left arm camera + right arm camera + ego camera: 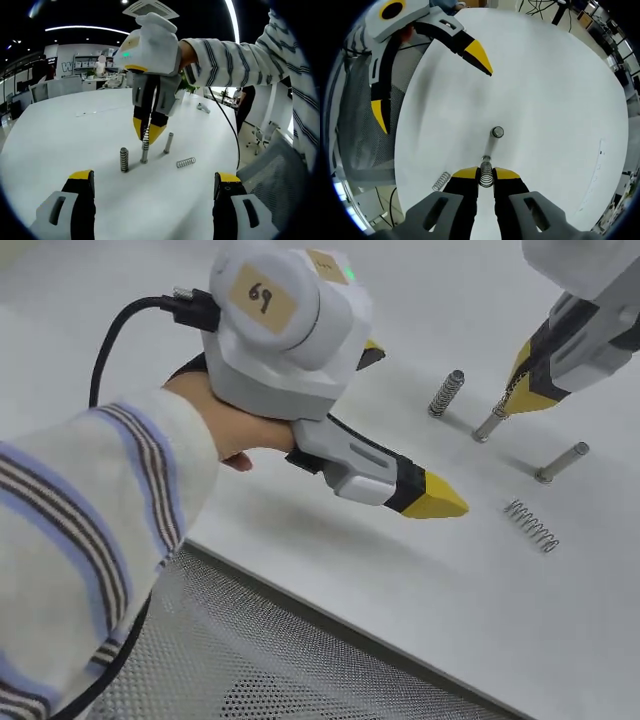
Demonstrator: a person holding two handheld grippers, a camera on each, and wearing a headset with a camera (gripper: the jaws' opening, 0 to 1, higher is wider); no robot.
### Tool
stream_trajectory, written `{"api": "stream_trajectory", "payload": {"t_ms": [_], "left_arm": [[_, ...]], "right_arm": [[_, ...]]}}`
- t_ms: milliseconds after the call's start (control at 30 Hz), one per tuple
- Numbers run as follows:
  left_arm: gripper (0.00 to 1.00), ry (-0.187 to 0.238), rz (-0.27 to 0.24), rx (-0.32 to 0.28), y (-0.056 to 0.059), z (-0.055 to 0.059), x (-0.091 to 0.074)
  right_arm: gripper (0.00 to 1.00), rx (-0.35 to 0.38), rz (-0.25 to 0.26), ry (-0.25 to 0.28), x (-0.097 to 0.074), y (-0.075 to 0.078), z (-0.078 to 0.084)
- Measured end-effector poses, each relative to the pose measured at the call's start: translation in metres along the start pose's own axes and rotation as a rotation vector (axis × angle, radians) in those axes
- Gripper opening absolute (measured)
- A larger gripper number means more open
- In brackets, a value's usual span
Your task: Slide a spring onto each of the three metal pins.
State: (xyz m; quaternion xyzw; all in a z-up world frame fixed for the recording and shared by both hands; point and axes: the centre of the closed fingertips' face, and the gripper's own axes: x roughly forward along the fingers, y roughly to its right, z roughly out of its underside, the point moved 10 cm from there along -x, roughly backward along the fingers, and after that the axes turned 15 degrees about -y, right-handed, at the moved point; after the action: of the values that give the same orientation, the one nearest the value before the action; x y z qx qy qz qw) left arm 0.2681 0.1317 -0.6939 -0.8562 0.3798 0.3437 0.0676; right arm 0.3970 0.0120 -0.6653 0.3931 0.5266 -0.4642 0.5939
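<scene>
Three metal pins stand on the white table [330, 570]. The far-left pin [446, 392] wears a spring. My right gripper [512, 400] is shut on a second spring [486, 176], holding it over the top of the middle pin [486, 428]. In the left gripper view that spring [145, 134] sits on the upper part of the middle pin [144, 154], beside the sprung pin [124, 160]. The third pin [562, 462] is bare. A loose spring [530, 525] lies flat near it. My left gripper [410, 428] hovers open and holds nothing, a short way in front of the pins.
The table's near edge [300, 605] runs diagonally below the left gripper, with a grey mesh chair seat [250, 670] under it. A black cable [110, 340] trails from the left gripper. A striped sleeve [90, 520] covers the left arm. Office desks stand far behind.
</scene>
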Motion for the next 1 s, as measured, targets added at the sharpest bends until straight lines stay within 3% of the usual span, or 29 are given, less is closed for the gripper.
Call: {"api": "stream_trajectory", "payload": {"t_ms": [300, 533, 1000], "left_arm": [[0.97, -0.012, -0.015, 0.009, 0.003, 0.004, -0.001], [0.96, -0.019, -0.019, 0.005, 0.002, 0.006, 0.001], [0.95, -0.032, -0.014, -0.022, -0.002, 0.008, 0.002]], "right_arm": [[0.08, -0.030, -0.017, -0.013, 0.021, 0.003, -0.003], [0.08, -0.046, 0.002, -0.014, 0.023, 0.006, -0.003], [0.09, -0.037, -0.016, 0.000, 0.028, 0.007, -0.004]]}}
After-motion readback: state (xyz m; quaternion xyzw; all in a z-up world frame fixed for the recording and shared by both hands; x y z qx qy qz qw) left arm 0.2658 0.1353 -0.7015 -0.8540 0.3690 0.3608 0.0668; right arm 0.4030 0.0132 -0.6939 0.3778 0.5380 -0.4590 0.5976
